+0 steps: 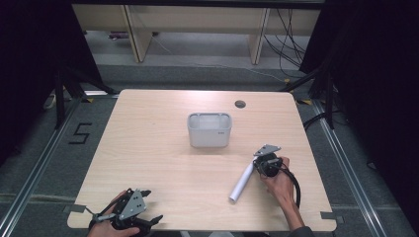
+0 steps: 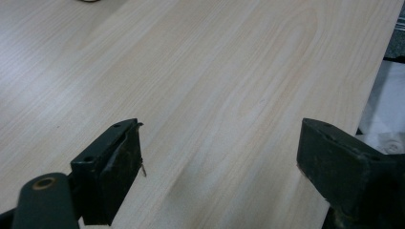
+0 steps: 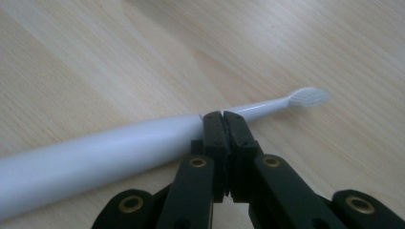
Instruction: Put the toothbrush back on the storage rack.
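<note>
Surface: pale wood-grain table [image 1: 163,163], square-cornered, standing on a grey floor between dark curtains at left and right.
Near edge, left: left gripper [image 1: 129,217] held in a hand [image 1: 106,228] at the table's front-left corner, grey three-cornered plate on top.
Left jaws: in the left gripper view the left gripper [image 2: 219,157] has its jaws standing wide apart, with bare tabletop between them and nothing held.
Near edge, right: right hand [image 1: 280,185] coming in from the bottom, carrying the right gripper [image 1: 261,160], a black cable looping back along the wrist.
Right jaws: in the right gripper view the right gripper [image 3: 223,119] has its jaws pressed flat together, tips against the near side of the toothbrush where handle meets neck; nothing lies between them.
Task item: white electric toothbrush [image 1: 242,181] lying flat on the table's right half, slanting from lower left toward the right gripper.
Toothbrush detail: thick handle [image 3: 86,160] at left, thin neck and bristled head [image 3: 309,97] at right, the whole toothbrush [image 3: 143,143] resting on the wood.
Centre, farther: white rectangular container [image 1: 209,130], upright, well apart from the toothbrush.
Far edge: round cable hole [image 1: 240,104] in the tabletop behind the container.
Background: light wooden furniture legs [image 1: 138,34] and loose cables [image 1: 289,39] on the floor.
</note>
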`<state>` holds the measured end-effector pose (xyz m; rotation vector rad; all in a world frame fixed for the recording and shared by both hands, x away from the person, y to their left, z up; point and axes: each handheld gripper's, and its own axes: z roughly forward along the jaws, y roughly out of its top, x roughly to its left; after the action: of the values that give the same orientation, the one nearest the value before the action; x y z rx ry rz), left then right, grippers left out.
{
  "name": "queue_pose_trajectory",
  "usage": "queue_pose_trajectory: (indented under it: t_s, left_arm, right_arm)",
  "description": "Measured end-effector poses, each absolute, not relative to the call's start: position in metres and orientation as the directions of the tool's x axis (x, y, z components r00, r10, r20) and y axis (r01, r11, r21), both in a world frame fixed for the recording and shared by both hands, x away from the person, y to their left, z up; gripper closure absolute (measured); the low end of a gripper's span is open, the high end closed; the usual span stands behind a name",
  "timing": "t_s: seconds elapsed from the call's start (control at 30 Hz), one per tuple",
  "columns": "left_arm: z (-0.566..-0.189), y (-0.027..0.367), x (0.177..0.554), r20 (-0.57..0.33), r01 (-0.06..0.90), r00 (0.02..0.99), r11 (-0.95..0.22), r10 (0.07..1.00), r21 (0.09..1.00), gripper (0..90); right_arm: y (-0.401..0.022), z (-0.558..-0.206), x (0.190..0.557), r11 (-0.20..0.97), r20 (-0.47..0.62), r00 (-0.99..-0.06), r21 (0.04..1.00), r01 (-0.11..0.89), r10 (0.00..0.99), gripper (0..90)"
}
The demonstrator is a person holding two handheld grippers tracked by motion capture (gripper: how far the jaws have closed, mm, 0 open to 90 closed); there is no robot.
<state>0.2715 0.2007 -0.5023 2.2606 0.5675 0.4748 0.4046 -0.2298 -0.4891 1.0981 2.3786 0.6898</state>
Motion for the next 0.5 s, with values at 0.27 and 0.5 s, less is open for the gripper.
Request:
queue_pose_trajectory:
  t_s: [0.27, 0.5]
  left_arm:
    - [-0.501, 0.202, 0.272, 0.171, 0.248, 0.836, -0.637, 0.521, 0.73, 14.8]
    - [-0.502, 0.201, 0.271, 0.168, 0.248, 0.829, -0.62, 0.534, 0.745, 14.8]
  right_arm:
    - [-0.215, -0.49, 0.415, 0.585, -0.186, -0.609, 0.586, 0.561, 0.771, 88.2]
    - [-0.206, -0.492, 0.422, 0.602, -0.185, -0.63, 0.578, 0.551, 0.754, 86.3]
